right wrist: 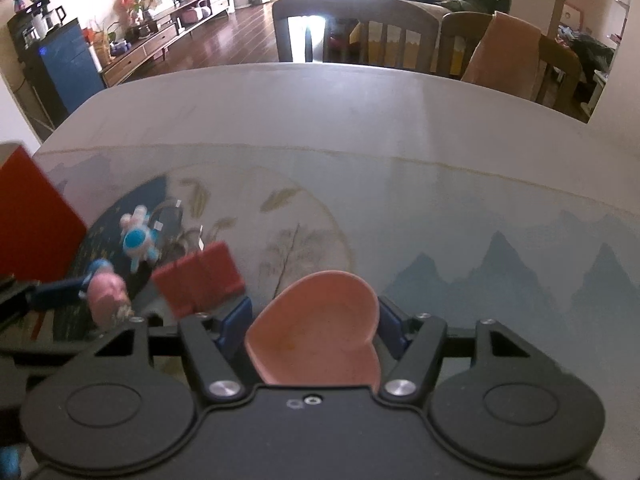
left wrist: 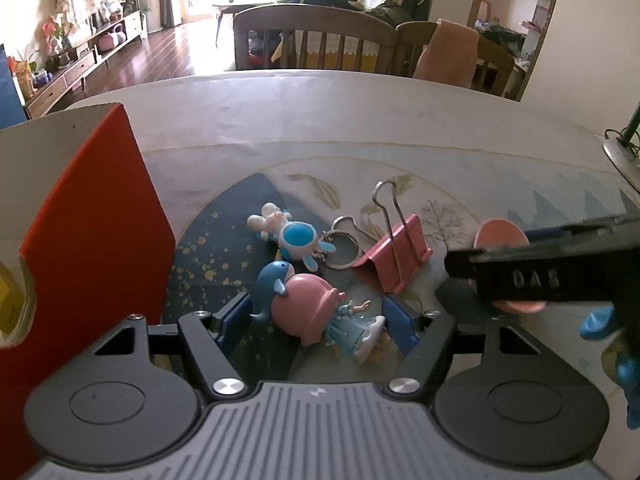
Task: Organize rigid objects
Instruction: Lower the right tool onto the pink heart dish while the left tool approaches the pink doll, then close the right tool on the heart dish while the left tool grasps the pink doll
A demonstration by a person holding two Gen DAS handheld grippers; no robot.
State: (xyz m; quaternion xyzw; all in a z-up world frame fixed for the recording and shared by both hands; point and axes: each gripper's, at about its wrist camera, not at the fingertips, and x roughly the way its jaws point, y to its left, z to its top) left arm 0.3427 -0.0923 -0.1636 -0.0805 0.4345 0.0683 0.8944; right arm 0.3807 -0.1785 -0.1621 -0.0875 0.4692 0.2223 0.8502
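My left gripper is open around a pink-haired doll figurine with a blue whale, lying on the table mat; the blue pads stand apart from it on both sides. A blue-and-white bunny keychain with a key ring and a pink binder clip lie just beyond. My right gripper is shut on a pink heart-shaped dish, held above the table; it also shows in the left wrist view. The doll, bunny and clip appear blurred at the left.
A red box stands upright at the left of the mat, also in the right wrist view. A blue toy sits at the right edge. Wooden chairs stand beyond the table's far edge. A lamp base is at far right.
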